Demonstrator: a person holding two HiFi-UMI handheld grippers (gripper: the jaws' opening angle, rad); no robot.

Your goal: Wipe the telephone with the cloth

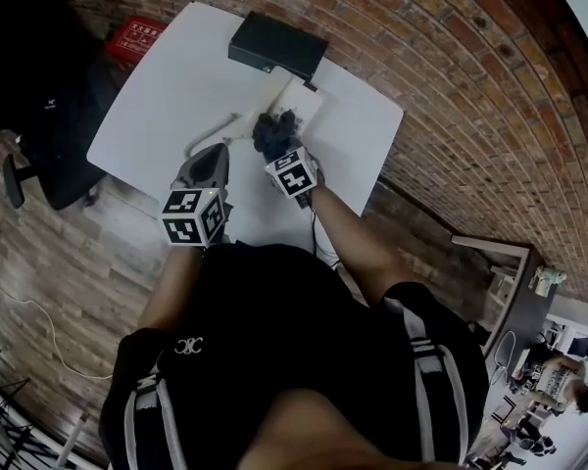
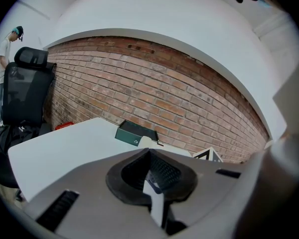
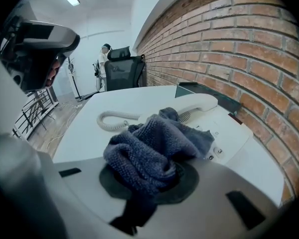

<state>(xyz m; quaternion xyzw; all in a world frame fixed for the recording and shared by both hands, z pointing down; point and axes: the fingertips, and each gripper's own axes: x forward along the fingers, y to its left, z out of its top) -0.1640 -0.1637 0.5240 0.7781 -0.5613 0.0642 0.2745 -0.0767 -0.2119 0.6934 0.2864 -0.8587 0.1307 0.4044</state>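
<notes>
A white telephone (image 1: 299,106) lies on the white table (image 1: 176,86), its handset (image 3: 199,103) in the cradle and its coiled cord (image 3: 114,121) trailing left. My right gripper (image 3: 149,176) is shut on a bunched dark blue-grey cloth (image 3: 154,148), which hangs over the near part of the telephone's keypad (image 3: 234,133). In the head view the cloth (image 1: 277,130) covers the phone's near end, ahead of my right gripper (image 1: 279,150). My left gripper (image 1: 216,150) hovers left of the phone above the table, tilted up; its jaws (image 2: 152,176) look shut with nothing held.
A black box (image 1: 276,45) sits at the table's far edge against the brick wall (image 1: 421,67). A red box (image 1: 134,35) and a black office chair (image 1: 39,96) stand left of the table. A person (image 2: 0,59) stands far off beyond the chair.
</notes>
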